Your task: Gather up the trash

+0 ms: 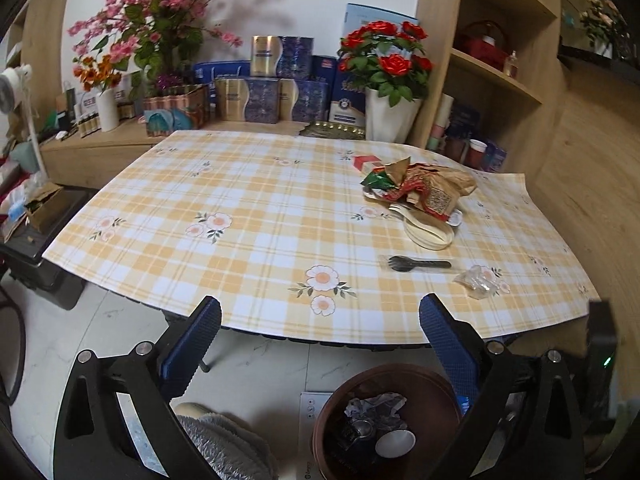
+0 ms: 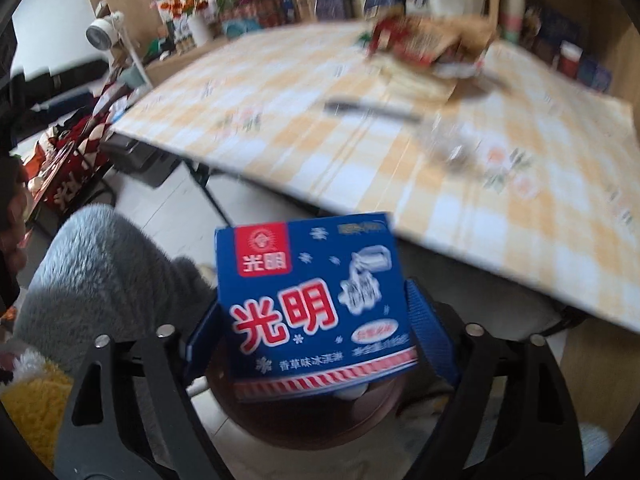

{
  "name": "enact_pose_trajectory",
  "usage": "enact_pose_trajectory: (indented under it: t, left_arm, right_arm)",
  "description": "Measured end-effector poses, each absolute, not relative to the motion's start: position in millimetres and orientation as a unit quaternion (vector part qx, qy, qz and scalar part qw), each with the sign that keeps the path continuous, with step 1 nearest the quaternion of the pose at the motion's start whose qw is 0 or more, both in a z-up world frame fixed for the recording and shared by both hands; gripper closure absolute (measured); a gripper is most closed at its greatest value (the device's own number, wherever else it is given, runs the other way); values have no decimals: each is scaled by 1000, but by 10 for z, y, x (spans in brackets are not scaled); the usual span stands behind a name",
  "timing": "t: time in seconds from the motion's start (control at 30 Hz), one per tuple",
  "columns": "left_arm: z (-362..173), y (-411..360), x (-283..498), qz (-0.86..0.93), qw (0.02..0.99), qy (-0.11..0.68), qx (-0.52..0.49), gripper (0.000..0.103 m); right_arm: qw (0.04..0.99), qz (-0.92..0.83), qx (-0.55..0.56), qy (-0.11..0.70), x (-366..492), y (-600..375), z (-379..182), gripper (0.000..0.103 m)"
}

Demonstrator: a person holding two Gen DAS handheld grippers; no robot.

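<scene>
Here we count two grippers. The left gripper (image 1: 320,340) has its fingers (image 1: 196,344) spread wide with nothing between them, and it hangs over the near edge of the worktop (image 1: 240,200), which wears a yellow checked cloth with flowers. The right gripper (image 2: 316,328) has its fingers (image 2: 430,328) at the two sides of one blue ice-cream box (image 2: 316,304); the box sits between them above the bin, though we cannot tell whether the pads press on it.

On the worktop we see one pile of crumpled wrappers (image 1: 416,188) at the far right, red, green, gold and brown mixed together, with a red and white carton (image 1: 366,162) just behind it. Pale strips (image 1: 426,234) lie against the near side of the pile. One dark fork in a clear sleeve (image 1: 418,264) lies nearer still, and one scrap of clear plastic (image 1: 478,280) sits to its right.

There is one container for the trash: a round brown bin (image 1: 432,384) on the floor (image 1: 60,344) below the worktop's near edge. In it we make out a crumpled grey wrapper (image 1: 374,404), a small white cup (image 1: 394,442) and some dark pieces too dim to name.
</scene>
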State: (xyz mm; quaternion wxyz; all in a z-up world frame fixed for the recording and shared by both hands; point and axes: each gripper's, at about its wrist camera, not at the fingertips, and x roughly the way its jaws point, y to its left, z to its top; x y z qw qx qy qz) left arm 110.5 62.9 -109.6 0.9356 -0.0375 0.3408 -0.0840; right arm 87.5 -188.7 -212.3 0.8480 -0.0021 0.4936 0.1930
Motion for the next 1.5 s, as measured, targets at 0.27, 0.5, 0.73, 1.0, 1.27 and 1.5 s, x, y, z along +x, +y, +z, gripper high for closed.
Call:
enact_pose_trajectory:
  t: [0.27,0.5,0.73,1.0,1.27,1.5]
  left_arm:
    - [-1167,672,1117,-78,930,354,-59,6]
    - [-1213,661,1121,-78,927,360,-69,6]
    - [-1219,622,1073,-105,932,339,-70,6]
    - [-1218,506,1064,-119,938,325,-32,6]
    - [-1277,409,1122,-137,933,332,-12,6]
    - [-1337,304,1230,-156,927,342,6,6]
  right_arm:
    - [822,208,-5,530,778,-1778,-2357,23]
    - [834,187,-2,519,805,-1869,-2293,10]
    - [868,150,31,473,868,-2100,-2077,6]
    - [881,103,31,462,1002,-2255,-1917,6]
    - [899,97,7,427,1134,-2407,-1726,6]
    - [904,69,-37,421,1315,-2509,-1665,6]
